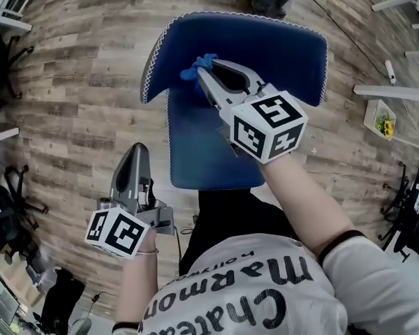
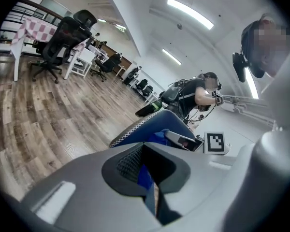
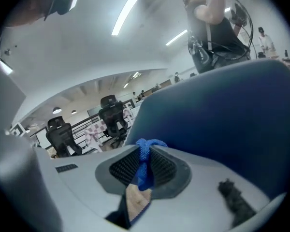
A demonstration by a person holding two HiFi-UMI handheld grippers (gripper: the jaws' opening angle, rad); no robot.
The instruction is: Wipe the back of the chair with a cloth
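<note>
A blue chair stands in front of me, its back (image 1: 272,47) at the top of the head view and its seat (image 1: 202,145) below. My right gripper (image 1: 202,72) is shut on a blue cloth (image 1: 197,66) and holds it against the left part of the chair back. In the right gripper view the cloth (image 3: 146,146) bulges out between the pads, with the chair back (image 3: 222,115) right behind it. My left gripper (image 1: 135,158) hangs left of the seat, shut and holding nothing. The left gripper view looks past the gripper (image 2: 147,170) at the chair (image 2: 152,124).
Another person (image 2: 195,95) stands just beyond the chair. White desks (image 1: 398,96) line the right side. Black office chairs (image 2: 58,45) and tables stand further off on the wood floor (image 1: 77,117).
</note>
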